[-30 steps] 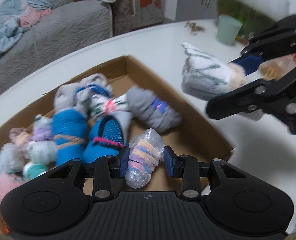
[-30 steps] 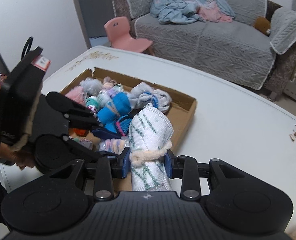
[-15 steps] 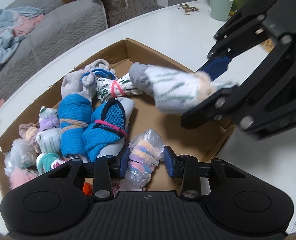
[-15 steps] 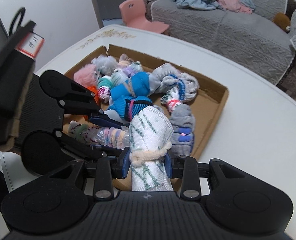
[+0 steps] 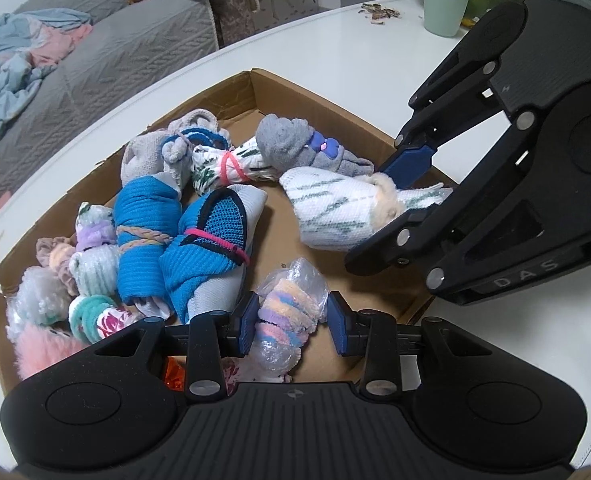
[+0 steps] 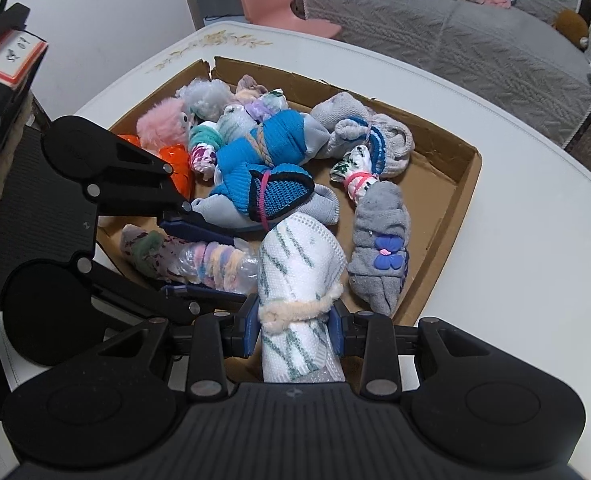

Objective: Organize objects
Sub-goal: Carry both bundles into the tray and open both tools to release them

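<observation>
most of the sorting looks done: the shallow brown cardboard box (image 6: 461, 196) on the white table (image 6: 535, 240) already holds a crowd of rolled sock bundles, with the blue knitted rolls (image 5: 147, 236) and a grey roll with a purple bow (image 6: 381, 252) packed toward its far and left parts. two bundles are not yet set down. the right hand-held gripper (image 6: 293, 330) is clamped on a white sock roll with green dashes and a cream fluffy band (image 6: 299, 268), held above the box's near-right bare floor. the left hand-held gripper (image 5: 291, 322) has its blue pads against a pastel striped fuzzy roll wrapped in clear plastic (image 5: 285, 316), low over the box's near edge; whether it squeezes or merely brackets the roll is hard to say. free cardboard remains between the grey roll and the near wall, though the two grippers sit close together there, so releases should be staggered. the box's low walls leave easy clearance, and the table beyond is open apart from a mint green cup (image 5: 443, 8).
</observation>
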`<state>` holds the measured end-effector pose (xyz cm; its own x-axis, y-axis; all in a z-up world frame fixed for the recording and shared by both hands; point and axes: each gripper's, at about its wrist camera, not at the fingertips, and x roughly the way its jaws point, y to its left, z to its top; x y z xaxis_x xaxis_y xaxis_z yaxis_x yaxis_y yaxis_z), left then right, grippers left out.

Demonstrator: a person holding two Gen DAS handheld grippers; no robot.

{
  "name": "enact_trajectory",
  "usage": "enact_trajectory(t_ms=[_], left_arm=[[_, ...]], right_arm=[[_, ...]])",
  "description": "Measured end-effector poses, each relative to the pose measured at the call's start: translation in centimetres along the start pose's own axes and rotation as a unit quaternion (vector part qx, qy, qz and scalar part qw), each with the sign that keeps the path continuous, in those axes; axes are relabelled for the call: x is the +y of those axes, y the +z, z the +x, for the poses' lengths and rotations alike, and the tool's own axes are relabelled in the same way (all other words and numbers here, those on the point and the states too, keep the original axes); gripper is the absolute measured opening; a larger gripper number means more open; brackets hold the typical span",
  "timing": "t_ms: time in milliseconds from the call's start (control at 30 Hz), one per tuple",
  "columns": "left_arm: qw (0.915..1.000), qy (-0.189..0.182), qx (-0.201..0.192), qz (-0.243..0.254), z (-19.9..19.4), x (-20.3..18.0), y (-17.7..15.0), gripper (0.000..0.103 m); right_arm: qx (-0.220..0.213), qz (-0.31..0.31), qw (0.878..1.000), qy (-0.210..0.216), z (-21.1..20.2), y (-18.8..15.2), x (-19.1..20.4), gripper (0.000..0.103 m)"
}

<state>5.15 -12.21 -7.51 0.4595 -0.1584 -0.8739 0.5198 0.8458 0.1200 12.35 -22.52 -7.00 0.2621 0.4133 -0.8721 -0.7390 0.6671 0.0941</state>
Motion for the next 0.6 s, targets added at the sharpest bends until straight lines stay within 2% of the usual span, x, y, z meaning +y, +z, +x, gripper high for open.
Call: enact_trajectory(t_ms=[400,500,600], left_arm=[[0.9998,-0.001,0.007,-0.02,0.4,-0.1,-0.1,0.045],[0.9997,0.0,0.012,-0.024,0.5,-0.1,-0.2,0.046],[0.9994,0.0,0.014,-0.031,0.5,0.1,-0.1,0.052]], right_arm=[[0.022,-0.002,1.0,-0.003,1.1,-0.4,0.0,0.035],[0.023,-0.001,1.0,-0.004,1.1,-0.5,0.0,0.035],[0.024,-0.003,1.0,-0.007,1.0,-0.7,0.0,0.036]])
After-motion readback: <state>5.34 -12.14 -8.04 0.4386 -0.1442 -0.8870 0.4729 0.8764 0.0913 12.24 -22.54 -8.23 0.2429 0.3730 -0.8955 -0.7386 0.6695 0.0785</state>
